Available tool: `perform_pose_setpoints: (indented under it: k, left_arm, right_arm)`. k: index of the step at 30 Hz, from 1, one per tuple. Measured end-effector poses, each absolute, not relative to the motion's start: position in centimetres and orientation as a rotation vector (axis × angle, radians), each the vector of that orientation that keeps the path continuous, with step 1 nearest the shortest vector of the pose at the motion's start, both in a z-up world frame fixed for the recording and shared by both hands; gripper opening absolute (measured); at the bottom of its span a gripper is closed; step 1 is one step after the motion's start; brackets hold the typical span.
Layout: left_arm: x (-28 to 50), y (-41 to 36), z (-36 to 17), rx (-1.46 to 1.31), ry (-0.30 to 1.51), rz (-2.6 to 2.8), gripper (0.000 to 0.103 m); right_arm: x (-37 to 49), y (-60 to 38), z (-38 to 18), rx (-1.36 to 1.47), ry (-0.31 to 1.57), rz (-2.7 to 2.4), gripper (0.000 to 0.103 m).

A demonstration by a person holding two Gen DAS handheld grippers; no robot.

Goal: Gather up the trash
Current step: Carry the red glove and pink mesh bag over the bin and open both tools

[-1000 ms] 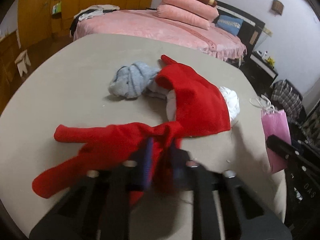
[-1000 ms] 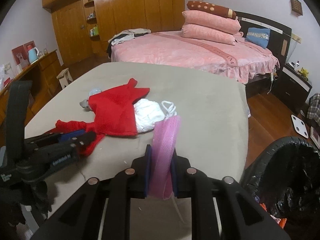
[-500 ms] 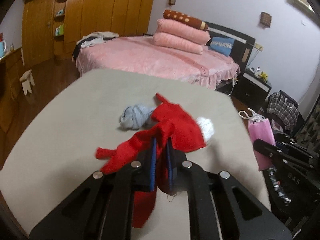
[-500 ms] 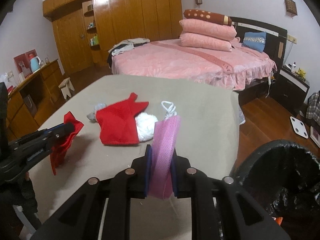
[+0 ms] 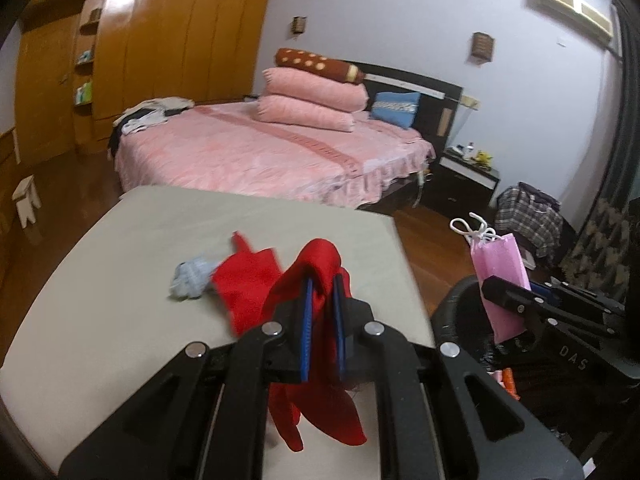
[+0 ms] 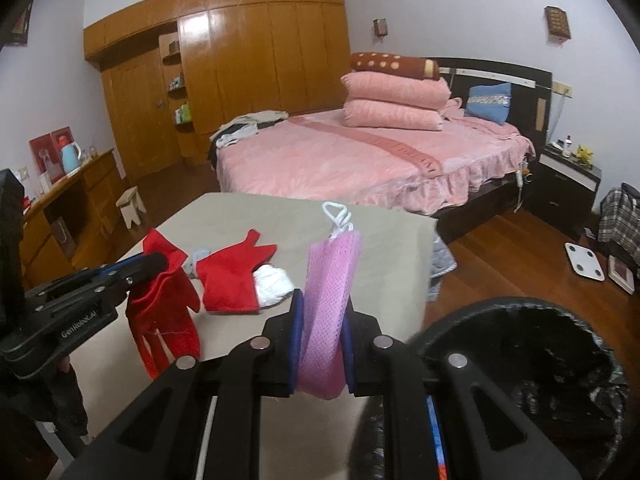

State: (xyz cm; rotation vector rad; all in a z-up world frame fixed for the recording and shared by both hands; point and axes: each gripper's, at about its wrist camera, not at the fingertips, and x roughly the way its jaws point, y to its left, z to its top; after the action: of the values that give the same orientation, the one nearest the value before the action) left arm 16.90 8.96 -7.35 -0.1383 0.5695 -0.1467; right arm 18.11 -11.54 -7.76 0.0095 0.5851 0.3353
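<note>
My left gripper (image 5: 321,285) is shut on a red cloth (image 5: 320,360) and holds it in the air above the beige table (image 5: 120,280); the cloth hangs down below the jaws. It also shows in the right wrist view (image 6: 160,304). My right gripper (image 6: 320,312) is shut on a pink mesh bag (image 6: 328,300) with white drawstrings, held beside a black-lined trash bin (image 6: 520,360). The bag also shows in the left wrist view (image 5: 500,276). On the table lie a second red cloth (image 6: 236,276), a white wad (image 6: 274,284) and a grey-blue cloth (image 5: 192,280).
A pink bed (image 6: 360,160) with stacked pillows stands behind the table. A wooden wardrobe (image 6: 240,60) fills the far wall. A desk (image 6: 60,208) and small stool (image 6: 132,204) are at left. A nightstand (image 6: 568,184), a scale (image 6: 584,266) and a plaid bag (image 5: 528,216) are at right.
My left gripper has lifted the red cloth off the table and moved it up and right. My right gripper has risen with the pink bag toward the bin.
</note>
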Motion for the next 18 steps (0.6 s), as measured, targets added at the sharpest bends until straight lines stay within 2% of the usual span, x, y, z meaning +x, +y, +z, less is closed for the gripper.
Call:
perform_pose_setpoints:
  k: [18]
  left_arm:
    - [17.3, -5.7, -6.7, -0.088, 0.544, -0.452, 0.009]
  right_arm:
    - [14.6, -25.0, -7.3, 0.036, 0.57, 0.068, 0.017]
